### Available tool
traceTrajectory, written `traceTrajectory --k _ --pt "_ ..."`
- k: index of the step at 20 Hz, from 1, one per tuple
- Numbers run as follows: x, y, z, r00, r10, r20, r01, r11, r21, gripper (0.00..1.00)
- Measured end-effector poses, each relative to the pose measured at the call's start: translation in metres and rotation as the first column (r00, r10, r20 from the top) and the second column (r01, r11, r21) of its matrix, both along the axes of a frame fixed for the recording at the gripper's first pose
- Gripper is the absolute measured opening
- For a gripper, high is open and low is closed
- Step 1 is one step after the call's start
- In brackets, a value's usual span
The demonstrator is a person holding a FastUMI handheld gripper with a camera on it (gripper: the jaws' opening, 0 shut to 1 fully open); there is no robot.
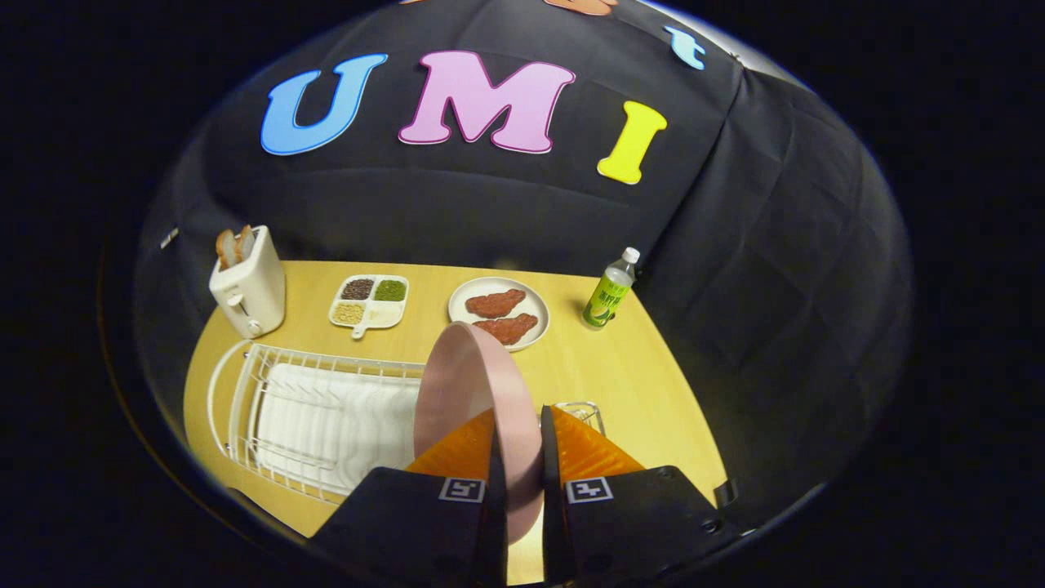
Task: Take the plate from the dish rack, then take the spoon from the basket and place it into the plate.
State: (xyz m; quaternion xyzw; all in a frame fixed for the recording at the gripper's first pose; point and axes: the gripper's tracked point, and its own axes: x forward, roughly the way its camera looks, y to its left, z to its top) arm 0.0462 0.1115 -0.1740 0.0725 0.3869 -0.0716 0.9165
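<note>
My tongs (519, 457) are clamped on the rim of the pink plate (469, 384), holding it on edge above the rack (245, 392), apparently so it lifts clear of the wires toward the surface (629, 376).

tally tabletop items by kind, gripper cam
Plates: 2, pink plate held on edge between shut jaws, white plate with meat
Dish rack: 1
Wire basket: 1
Toaster: 1
Divided tray: 1
Bottle: 1
Total: 7
</note>
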Motion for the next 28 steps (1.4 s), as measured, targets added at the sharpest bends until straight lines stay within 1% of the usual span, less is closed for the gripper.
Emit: traceTrajectory --k 2,4,5,8,10,13,14,18,20,21,22,23,25,26,28 --pt "-0.024 0.007 0.002 1.000 0.023 -0.004 -0.022 0.996 0.091 0.21" --pt "-0.051 0.014 -0.001 0.998 0.065 -0.001 -0.064 0.985 0.161 0.21" --pt "-0.068 0.016 -0.005 0.997 0.073 -0.007 -0.071 0.979 0.194 0.21" --pt "-0.117 0.026 -0.027 0.995 0.076 -0.066 -0.051 0.945 0.323 0.21" --pt "-0.146 0.037 -0.048 0.990 0.086 -0.115 -0.032 0.912 0.408 0.21" --pt "-0.177 0.053 -0.084 0.980 0.102 -0.173 -0.001 0.866 0.500 0.21" --pt "-0.183 0.058 -0.098 0.976 0.101 -0.194 0.015 0.853 0.522 0.21" --pt "-0.188 0.066 -0.136 0.971 0.111 -0.213 0.027 0.831 0.556 0.21" --pt "-0.186 0.077 -0.155 0.967 0.137 -0.217 0.015 0.815 0.580 0.21" --pt "-0.186 0.073 -0.156 0.963 0.155 -0.220 0.002 0.812 0.584 0.21" --pt "-0.188 0.073 -0.162 0.958 0.171 -0.228 -0.009 0.818 0.575 0.21" --pt "-0.187 0.075 -0.161 0.959 0.183 -0.218 -0.018 0.804 0.595 0.21" --pt "-0.182 0.077 -0.170 0.960 0.183 -0.214 -0.013 0.789 0.614 0.21" --pt "-0.181 0.075 -0.173 0.960 0.179 -0.217 -0.010 0.793 0.609 0.23" --pt "-0.181 0.064 -0.183 0.959 0.173 -0.226 -0.017 0.826 0.563 0.24"
